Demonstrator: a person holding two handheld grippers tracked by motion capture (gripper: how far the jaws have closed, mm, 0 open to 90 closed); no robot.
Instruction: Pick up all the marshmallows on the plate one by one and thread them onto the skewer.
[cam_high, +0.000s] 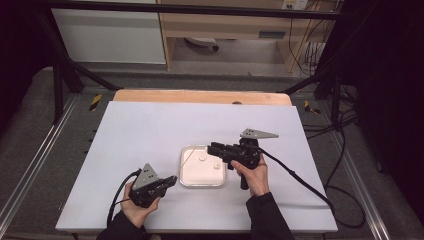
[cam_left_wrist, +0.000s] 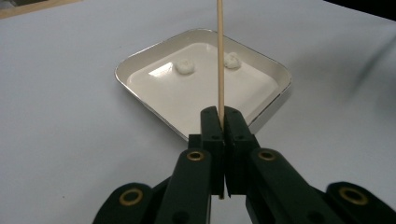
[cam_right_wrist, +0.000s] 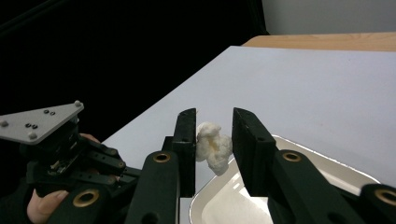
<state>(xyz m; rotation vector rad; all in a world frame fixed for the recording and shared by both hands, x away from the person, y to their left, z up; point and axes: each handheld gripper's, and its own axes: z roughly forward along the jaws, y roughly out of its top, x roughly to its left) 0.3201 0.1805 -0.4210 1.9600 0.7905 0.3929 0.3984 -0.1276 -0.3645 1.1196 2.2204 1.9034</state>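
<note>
From the high view, your left tongs (cam_high: 170, 181) sit at lower left beside the tray (cam_high: 186, 179), and your right tongs (cam_high: 214, 148) hang over its upper right.

In the left gripper view, those tongs are clamped together on a skewer (cam_left_wrist: 219, 60) running up frame centre; two white pieces (cam_left_wrist: 185, 66) lie in the tray, none threaded.

In the right gripper view, one popcorn piece (cam_right_wrist: 212, 147) sits mid-frame between your partly closed tongs, apparently pinched. Judging by this, skewering has yet to begin.
</note>
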